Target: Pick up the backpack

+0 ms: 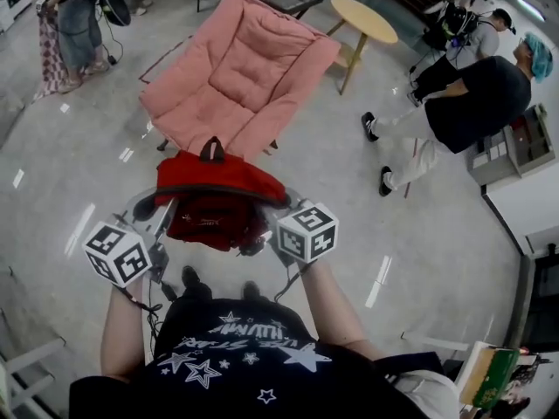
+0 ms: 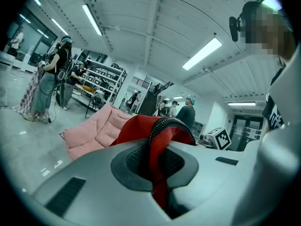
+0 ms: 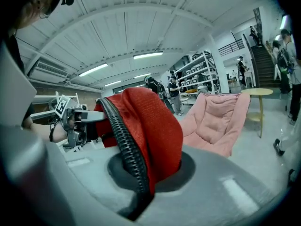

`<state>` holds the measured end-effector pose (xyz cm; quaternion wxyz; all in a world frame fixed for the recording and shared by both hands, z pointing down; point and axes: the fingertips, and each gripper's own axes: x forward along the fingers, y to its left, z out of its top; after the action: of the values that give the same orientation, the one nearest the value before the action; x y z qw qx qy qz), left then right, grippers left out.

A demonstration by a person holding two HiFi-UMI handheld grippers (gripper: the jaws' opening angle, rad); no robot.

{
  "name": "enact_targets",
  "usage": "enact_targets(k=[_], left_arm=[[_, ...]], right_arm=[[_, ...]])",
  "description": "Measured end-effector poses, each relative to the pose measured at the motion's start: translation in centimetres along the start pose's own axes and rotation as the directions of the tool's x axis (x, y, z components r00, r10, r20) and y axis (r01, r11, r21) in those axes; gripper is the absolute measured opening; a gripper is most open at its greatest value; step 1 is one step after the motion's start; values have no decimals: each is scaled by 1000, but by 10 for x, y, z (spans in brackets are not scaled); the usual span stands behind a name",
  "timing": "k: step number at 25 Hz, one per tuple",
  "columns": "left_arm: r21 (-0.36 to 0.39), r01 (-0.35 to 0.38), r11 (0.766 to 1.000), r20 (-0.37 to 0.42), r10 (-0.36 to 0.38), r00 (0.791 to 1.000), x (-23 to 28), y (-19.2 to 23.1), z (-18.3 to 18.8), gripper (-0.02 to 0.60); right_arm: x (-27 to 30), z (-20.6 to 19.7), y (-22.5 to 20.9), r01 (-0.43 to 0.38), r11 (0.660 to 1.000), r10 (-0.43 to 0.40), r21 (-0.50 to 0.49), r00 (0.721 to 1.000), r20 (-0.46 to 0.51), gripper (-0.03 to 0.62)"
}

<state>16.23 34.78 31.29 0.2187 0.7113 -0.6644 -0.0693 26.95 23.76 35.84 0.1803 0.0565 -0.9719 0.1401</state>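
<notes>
Holding the backpack (image 1: 218,195) at centre of head view, just below the pink chair (image 1: 240,68); it looks off the floor. Left gripper (image 2: 159,187) and right gripper (image 3: 141,187) are both clamped tight on red fabric by the zipper edging. Advice: lift both ends level and matched, no twist, or the thin pinch may slip. Count: one backpack, two grippers, one chair, one round table (image 1: 362,17).

right claw (image 3: 141,173) clamped on red backpack (image 3: 155,126)
</notes>
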Motion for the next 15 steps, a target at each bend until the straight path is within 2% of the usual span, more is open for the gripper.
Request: enact_targets(k=[7, 12, 15], left_arm=[[-25, -53, 998, 16, 53, 998, 3, -13, -8, 18], [-48, -74, 996, 17, 75, 997, -1, 0, 0, 18], [-43, -90, 995, 23, 91, 996, 3, -46, -14, 18]], right_arm=[[-8, -3, -8, -49, 998, 48, -26, 999, -22, 8], [5, 7, -5, -72, 997, 71, -29, 997, -37, 8], [-38, -2, -12, -85, 996, 84, -36, 996, -33, 8]])
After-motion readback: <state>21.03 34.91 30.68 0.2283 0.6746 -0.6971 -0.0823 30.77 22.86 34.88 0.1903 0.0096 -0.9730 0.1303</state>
